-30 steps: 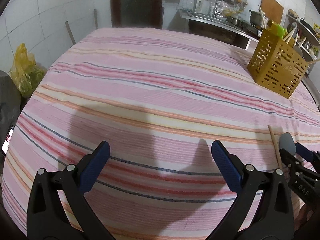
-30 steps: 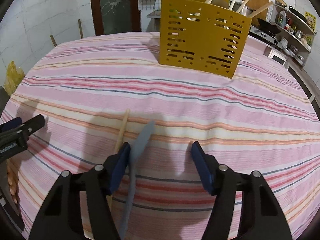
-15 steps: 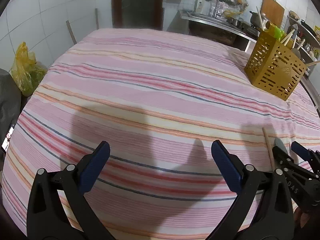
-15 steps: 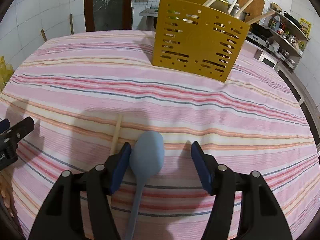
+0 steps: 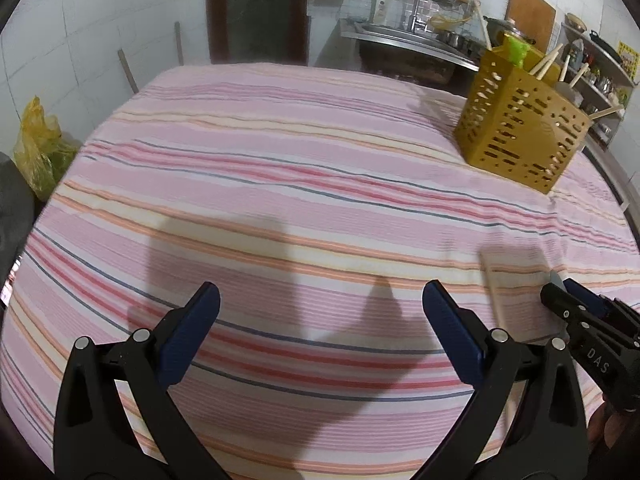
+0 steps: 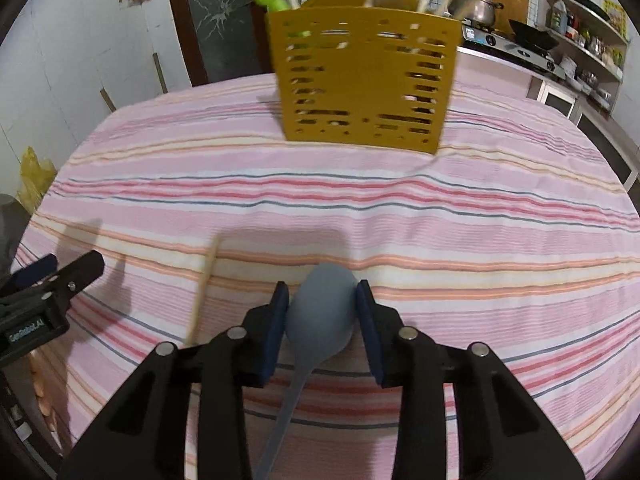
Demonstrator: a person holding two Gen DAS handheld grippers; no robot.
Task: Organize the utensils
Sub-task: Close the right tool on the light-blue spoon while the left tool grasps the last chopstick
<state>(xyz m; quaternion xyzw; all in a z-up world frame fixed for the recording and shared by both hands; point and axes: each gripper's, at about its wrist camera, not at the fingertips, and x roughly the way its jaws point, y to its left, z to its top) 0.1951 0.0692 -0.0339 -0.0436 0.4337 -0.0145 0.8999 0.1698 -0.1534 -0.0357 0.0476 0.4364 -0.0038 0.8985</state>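
Lying one chopstick (image 6: 203, 292), one spoon (image 6: 320, 308) (gripped), one holder (image 6: 364, 80)

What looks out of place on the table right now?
One loose wooden chopstick lies flat on the striped cloth, left of the right gripper, while the others stand in the yellow holder. The right gripper's jaws have just closed on the blue spoon, gripping its bowl rather than its handle.

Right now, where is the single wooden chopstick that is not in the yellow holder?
In the right wrist view the wooden chopstick lies on the striped tablecloth, just left of the right gripper and the blue spoon.
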